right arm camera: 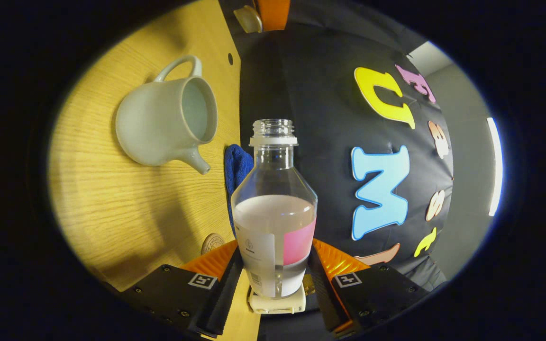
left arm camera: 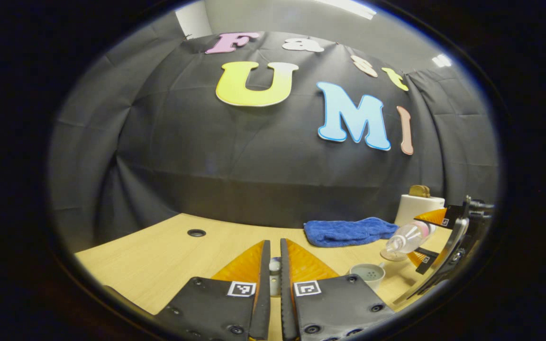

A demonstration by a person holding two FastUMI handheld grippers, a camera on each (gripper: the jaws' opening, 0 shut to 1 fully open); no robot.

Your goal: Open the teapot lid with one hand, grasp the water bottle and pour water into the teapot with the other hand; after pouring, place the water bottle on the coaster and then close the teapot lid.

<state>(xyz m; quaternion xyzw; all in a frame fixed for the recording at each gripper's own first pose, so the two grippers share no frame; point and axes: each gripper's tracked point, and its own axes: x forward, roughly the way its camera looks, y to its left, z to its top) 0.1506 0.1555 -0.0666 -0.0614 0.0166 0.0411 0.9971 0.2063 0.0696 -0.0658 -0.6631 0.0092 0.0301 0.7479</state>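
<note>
Wooden table (right arm camera: 112, 199), open teapot (right arm camera: 166, 123) standing on it, water bottle (right arm camera: 274, 208) tilted towards it.
The bottle is clamped between the right gripper (right arm camera: 273, 279) fingers; the lid knob (left arm camera: 275, 266) is pinched in the nearly closed left gripper (left arm camera: 275, 265). Tilting should be increased slowly, mouth kept over the opening.

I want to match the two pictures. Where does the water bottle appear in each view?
Left gripper view: the water bottle is at the right, tilted, neck down toward the open teapot, held by the right gripper.
Right gripper view: the bottle stands in the centre, between this gripper's fingers, cap off.
Shared landmark: the blue towel beyond the teapot.
</note>
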